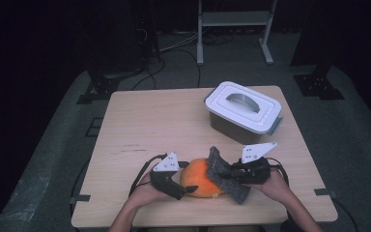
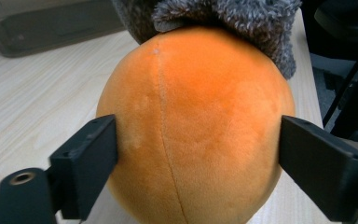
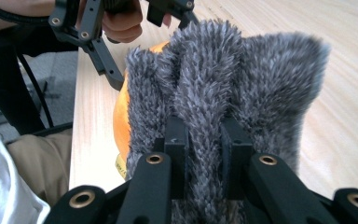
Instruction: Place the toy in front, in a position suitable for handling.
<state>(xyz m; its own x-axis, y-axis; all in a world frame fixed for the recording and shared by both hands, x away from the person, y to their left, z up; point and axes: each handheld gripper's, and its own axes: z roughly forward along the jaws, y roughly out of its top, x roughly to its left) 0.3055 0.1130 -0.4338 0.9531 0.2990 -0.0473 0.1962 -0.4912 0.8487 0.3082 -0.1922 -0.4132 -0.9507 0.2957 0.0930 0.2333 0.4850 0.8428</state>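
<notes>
While left claw grips round orange plush ball at near counter edge, right claw pinches grey fuzzy cloth; high view alone shows lidded white plastic box far right.

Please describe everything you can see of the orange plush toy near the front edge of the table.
The orange plush toy is round, of soft short-pile fabric, with a thin seam running down its middle. A shaggy grey plush part covers its far side like a cap. It rests on the wooden table near the front edge. The left gripper holds it, with the fingers pressed against both sides. The right gripper pinches a fold of the grey part. A small yellow tag peeks out underneath.
</notes>
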